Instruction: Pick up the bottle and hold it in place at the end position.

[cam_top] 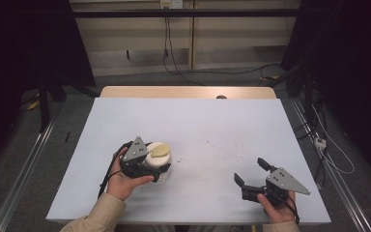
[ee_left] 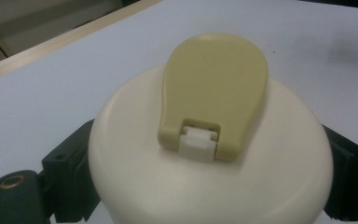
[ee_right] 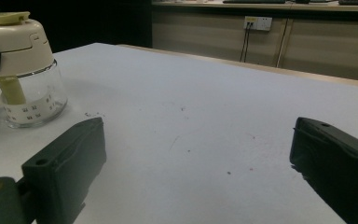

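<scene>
There is one table (cam_top: 222,121), covered by one pale sheet, with a strip of wood showing along its far edge. On it stands one clear jar (cam_top: 158,162) at the near left, with one cream lid (ee_left: 205,177) and one yellow-green flap (ee_left: 216,88) on top of that lid. There are two grippers: the left gripper (cam_top: 157,170) at the jar, and the right gripper (cam_top: 251,172) at the near right. Two hands hold them, a left hand (cam_top: 121,181) and a right hand (cam_top: 278,211). Each gripper has two black jaws and one grey three-cornered plate. One wall socket (ee_right: 258,22) sits on the far wall.
</scene>
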The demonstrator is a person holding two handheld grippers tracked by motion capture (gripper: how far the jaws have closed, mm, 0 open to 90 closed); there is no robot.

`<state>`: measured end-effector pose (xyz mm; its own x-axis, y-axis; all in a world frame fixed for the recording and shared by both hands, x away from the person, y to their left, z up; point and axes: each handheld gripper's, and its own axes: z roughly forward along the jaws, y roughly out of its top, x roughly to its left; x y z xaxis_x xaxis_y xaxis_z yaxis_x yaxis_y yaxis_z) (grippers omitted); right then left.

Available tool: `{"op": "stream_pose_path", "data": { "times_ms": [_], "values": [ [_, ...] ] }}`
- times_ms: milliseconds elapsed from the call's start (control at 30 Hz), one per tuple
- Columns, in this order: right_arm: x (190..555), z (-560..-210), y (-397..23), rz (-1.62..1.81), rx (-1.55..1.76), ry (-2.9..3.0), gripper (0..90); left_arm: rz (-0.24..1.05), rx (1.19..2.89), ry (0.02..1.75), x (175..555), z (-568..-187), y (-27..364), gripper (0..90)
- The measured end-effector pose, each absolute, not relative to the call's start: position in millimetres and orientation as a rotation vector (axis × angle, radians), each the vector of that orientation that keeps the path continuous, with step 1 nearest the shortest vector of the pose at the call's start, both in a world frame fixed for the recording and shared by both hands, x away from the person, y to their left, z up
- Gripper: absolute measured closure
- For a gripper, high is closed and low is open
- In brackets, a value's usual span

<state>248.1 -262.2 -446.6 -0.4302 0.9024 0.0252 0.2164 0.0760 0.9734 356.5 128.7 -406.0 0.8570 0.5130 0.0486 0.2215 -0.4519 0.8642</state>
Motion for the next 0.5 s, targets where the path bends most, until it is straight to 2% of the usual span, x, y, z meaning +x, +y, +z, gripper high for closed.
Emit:
{"op": "stream_pose_path", "data": {
  "times_ms": [500],
  "values": [
    [248, -446, -265, 1.399, 1.117, 1.712, 3.1, 0.362, 2.035, 0.546, 377, -396, 120, 10.9]
  ]
}}
